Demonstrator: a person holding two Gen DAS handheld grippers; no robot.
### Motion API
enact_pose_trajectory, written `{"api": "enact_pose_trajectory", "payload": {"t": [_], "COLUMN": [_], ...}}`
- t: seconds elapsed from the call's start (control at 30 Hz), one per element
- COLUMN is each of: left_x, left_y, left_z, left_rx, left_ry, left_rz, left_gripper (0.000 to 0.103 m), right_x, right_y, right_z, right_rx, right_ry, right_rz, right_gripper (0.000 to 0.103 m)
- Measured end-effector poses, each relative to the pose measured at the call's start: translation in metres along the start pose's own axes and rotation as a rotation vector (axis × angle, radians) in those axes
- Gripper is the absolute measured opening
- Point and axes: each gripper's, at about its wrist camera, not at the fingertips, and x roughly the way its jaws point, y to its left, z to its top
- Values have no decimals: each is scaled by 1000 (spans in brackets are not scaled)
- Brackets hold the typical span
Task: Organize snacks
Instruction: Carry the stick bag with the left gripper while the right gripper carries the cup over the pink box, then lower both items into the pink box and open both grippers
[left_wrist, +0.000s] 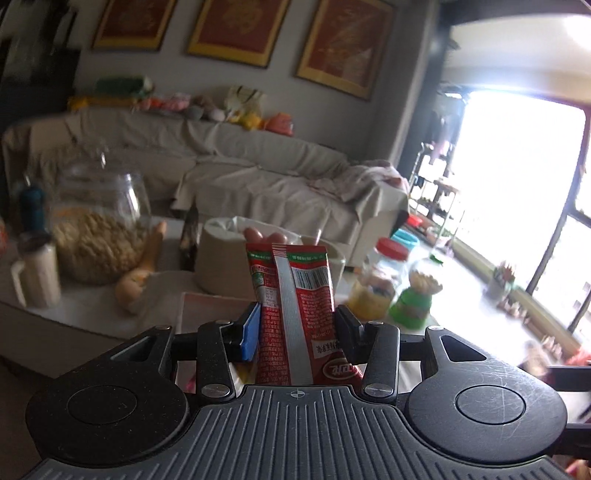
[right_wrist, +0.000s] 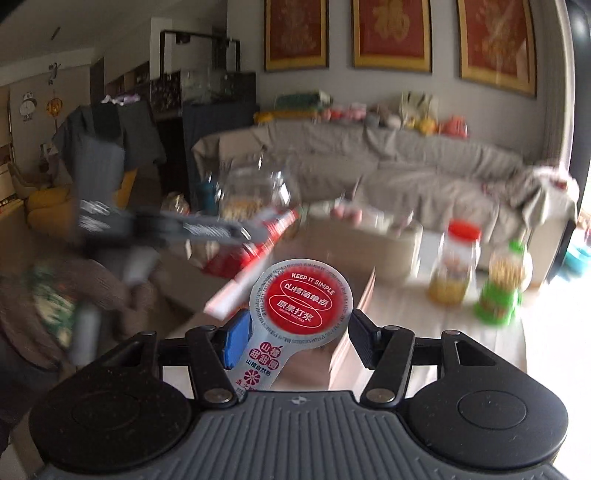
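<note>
Both snacks are mid-carry above the surface (left_wrist: 92, 314): left gripper (left_wrist: 295, 317) jaws clamp a red packet (left_wrist: 295, 295), right gripper (right_wrist: 299, 332) jaws apparently grip a round-lidded pouch (right_wrist: 301, 302); next, each needs a set-down spot.

Pale low table (left_wrist: 92, 314), blurred in both views. L wrist view: big clear glass jar w/ lid, half full of beige snacks (left_wrist: 99, 229), at 10 o'clock; white mug-like jug (left_wrist: 37, 277) just left of it; round cream bin (left_wrist: 225, 258) near centre. At 3 o'clock, red-lidded clear plastic jar (left_wrist: 380, 277) beside green-based snack tub (left_wrist: 417, 295); same pair in R wrist view.
</note>
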Motion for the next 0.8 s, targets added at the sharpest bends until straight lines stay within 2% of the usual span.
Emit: {"api": "enact_pose_trajectory", "payload": {"t": [0.07,0.1,0.13,0.2,0.23,0.3,0.4,0.47,0.53,0.6,0.7,0.8], "left_x": [31,48,67,88,92,85,64,52,46,37,25,15], "left_y": [18,24,30,34,36,41,57,67,69,69,59,55], "left_z": [-2,-7,-15,-33,-40,-42,-33,-26,-24,-27,-33,-37], "left_rx": [-66,-65,-45,31,61,82,-40,-110,-116,-77,-17,-3], "left_ry": [59,115,178,242,247,178,73,46,72,113,150,169], "left_rz": [-58,-58,-23,72,97,129,130,102,53,15,61,88], "left_gripper": [51,52,52,52,52,51,48,48,48,48,48,48], "right_x": [12,19,26,41,47,58,88,110,137,166,210,250], "right_y": [-5,-8,-13,-24,-28,-34,-46,-51,-51,-47,-40,-27], "right_z": [16,22,27,35,37,39,44,46,49,50,49,37], "right_rx": [1,11,26,52,60,72,97,127,136,142,145,101], "right_ry": [-16,-13,-7,9,17,31,70,99,128,154,210,338], "right_rz": [-27,-35,-41,-57,-72,-105,-127,-113,-96,-81,-69,-40], "right_gripper": [58,58,58,58,58,58,58,58,58,58,58,59]}}
